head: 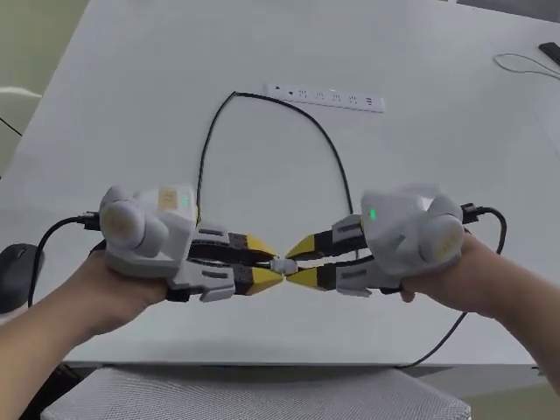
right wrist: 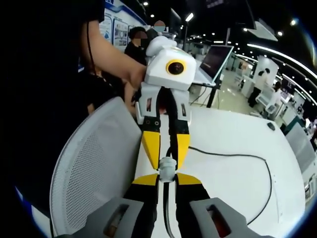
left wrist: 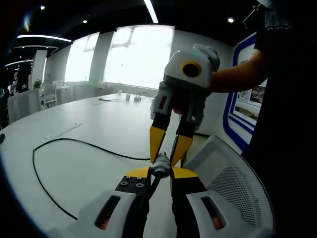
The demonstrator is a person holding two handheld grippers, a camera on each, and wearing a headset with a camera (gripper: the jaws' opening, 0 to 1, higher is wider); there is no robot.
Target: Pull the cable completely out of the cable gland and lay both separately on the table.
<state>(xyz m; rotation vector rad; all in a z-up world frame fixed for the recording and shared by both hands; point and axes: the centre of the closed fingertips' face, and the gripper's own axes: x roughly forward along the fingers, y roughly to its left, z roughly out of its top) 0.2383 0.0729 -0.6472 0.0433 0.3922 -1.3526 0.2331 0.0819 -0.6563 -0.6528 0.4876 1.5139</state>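
The small pale grey plastic cable gland [head: 283, 264] hangs in the air above the near edge of the white table [head: 157, 79], at the point where the two grippers meet tip to tip. The thin black cable [head: 203, 166] is not yet out of it, and the rest lies in a wide loop on the table. The left gripper [head: 273, 265] has its yellow jaws closed on the gland. The right gripper [head: 294, 264] has its jaws closed on the cable just beside it, though exact contact is hard to make out.

Likely faults:
- Weak clamping — the cable slides through the right jaws and stays in the gland
- Sudden release this near the edge — the gland drops onto the grey mesh chair [head: 262, 394]
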